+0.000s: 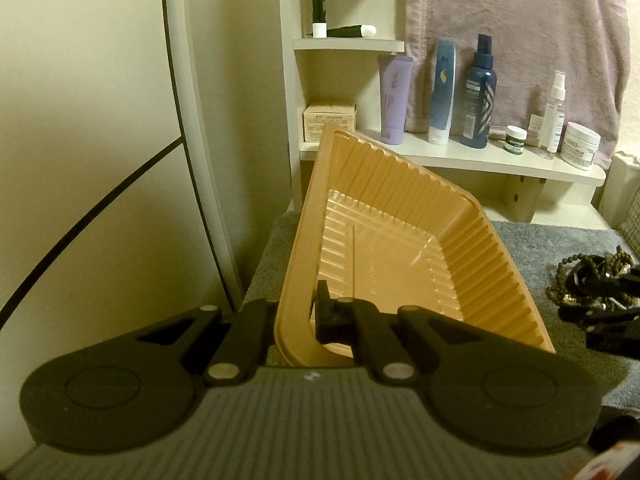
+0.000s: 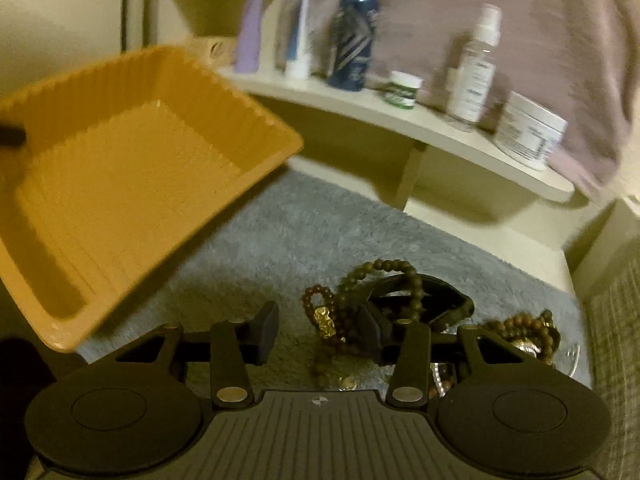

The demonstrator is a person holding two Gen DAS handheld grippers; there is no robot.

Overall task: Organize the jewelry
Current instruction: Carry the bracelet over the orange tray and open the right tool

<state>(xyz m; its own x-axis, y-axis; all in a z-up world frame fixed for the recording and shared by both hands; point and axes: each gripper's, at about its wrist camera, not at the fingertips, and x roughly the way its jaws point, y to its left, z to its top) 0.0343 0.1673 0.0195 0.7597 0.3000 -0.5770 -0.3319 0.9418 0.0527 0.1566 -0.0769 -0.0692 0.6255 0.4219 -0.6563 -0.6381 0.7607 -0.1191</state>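
An orange ribbed plastic tray [image 1: 400, 220] hangs tilted above the grey mat, empty inside. My left gripper [image 1: 297, 320] is shut on the tray's near rim, one finger outside the wall and one inside. In the right wrist view the same tray [image 2: 132, 168] is at the upper left. A tangled pile of brown bead bracelets [image 2: 384, 292] with a gold charm [image 2: 325, 322] lies on the mat. My right gripper [image 2: 320, 332] stands open just over the pile's left part, with beads in the gap and neither pad pressing. The pile [image 1: 592, 280] also shows in the left wrist view.
A grey fluffy mat [image 2: 280, 232] covers the surface. Behind it a cream shelf [image 1: 460, 156] carries tubes, a blue spray bottle [image 1: 478, 96], a clear spray bottle [image 2: 476, 64] and white jars [image 2: 528, 132]. A mauve towel [image 1: 520, 20] hangs behind. A wall panel stands at the left.
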